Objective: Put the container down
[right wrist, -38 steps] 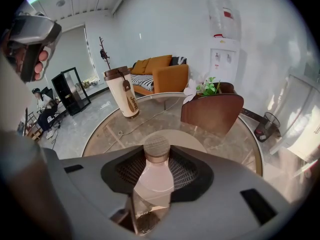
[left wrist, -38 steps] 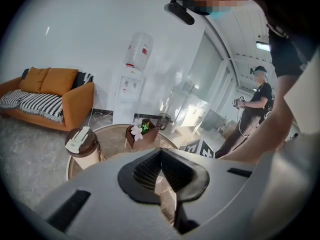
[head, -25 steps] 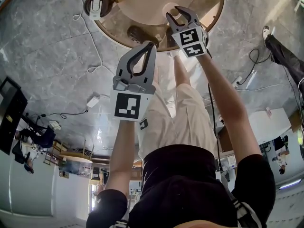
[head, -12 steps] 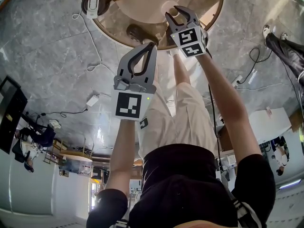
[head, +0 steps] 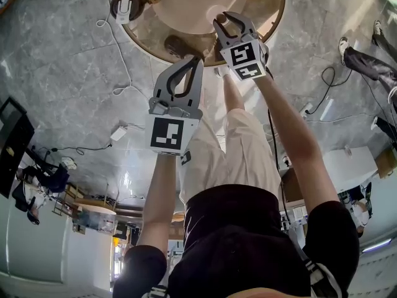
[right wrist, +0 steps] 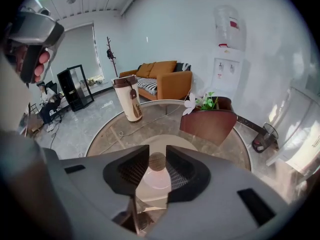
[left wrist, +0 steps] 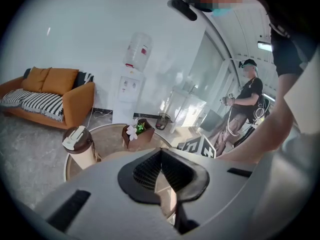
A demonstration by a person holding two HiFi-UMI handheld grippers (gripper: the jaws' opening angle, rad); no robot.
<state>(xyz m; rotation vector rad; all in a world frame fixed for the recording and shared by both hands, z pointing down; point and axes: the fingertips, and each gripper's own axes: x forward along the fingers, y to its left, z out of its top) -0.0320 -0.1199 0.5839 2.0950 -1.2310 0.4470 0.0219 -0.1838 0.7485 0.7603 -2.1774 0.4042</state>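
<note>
A small white container (right wrist: 154,180) with a brown knob (right wrist: 157,161) on its lid stands on the round glass table (right wrist: 100,134). My right gripper (right wrist: 157,147) hangs just over it. Its jaws have just been closing a little but stand open, and the knob shows in the gap with no pad pressing on it. In the head view the knob (head: 221,18) sits beside one finger of the right gripper (head: 231,18), with room to spare. My left gripper (head: 197,59) hovers nearer me, over the table's edge, shut and empty; its pads meet at the tip (left wrist: 161,149).
A tall tumbler (right wrist: 127,99) with a brown lid stands at the table's far side. A brown planter box (right wrist: 210,121) with a white flower is on the table too. A cable trails over the floor (head: 118,73). An orange sofa (left wrist: 45,94) and another person (left wrist: 245,104) are beyond.
The right gripper has lifted off the container and its jaws have narrowed slightly. The brown knob now shows at its fingertip. The left gripper has stayed put.
</note>
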